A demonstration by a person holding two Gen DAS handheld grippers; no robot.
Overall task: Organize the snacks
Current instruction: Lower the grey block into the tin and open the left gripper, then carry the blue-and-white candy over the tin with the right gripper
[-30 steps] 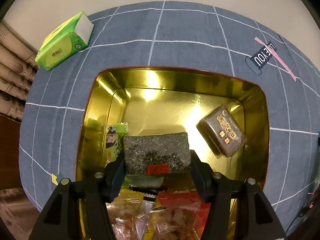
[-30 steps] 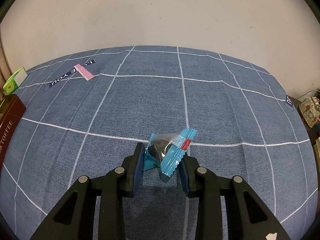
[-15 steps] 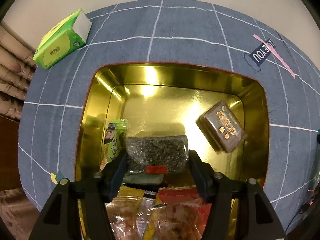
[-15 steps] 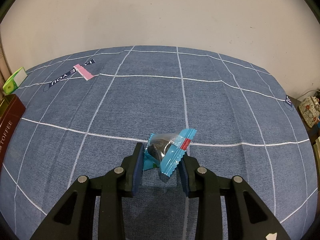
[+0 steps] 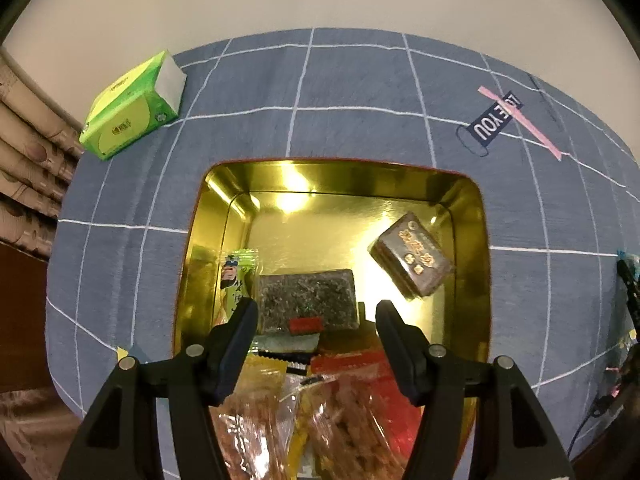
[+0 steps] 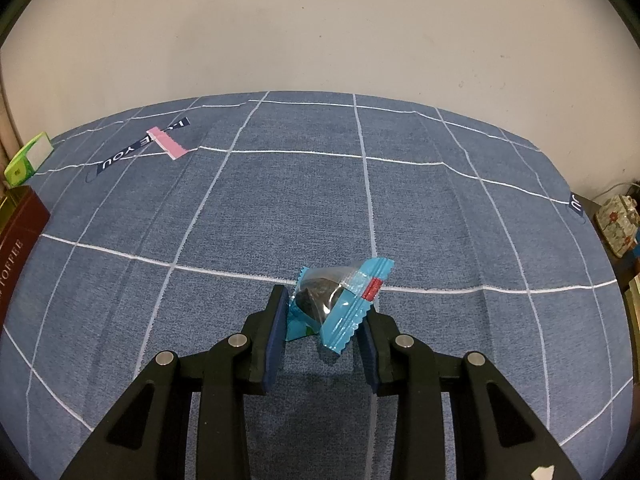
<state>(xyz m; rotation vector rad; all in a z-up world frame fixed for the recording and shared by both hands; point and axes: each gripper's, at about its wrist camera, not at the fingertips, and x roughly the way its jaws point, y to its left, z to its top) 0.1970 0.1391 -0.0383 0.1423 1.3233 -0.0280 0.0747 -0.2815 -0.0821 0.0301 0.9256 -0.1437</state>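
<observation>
Gold-lined, the rectangular metal tin [image 5: 468, 216] on the blue grid-patterned worktop [image 6: 280, 208] is seen to be partly filled: a dark speckled bar [image 5: 306, 300] and a brown wrapped block [image 5: 412, 260] lie mid-frame, a green-wrapped sweet [image 5: 236, 276] at the left wall, and clear packets of reddish-brown snacks [image 5: 320, 412] at the bottom. The left tool [image 5: 312, 320] is held open above the speckled bar, gripping nothing. A blue-wrapped dark candy [image 6: 332, 300], judged the next item still to be boxed, is pinched in the closed right tool [image 6: 322, 312] low in the frame, over the cloth.
</observation>
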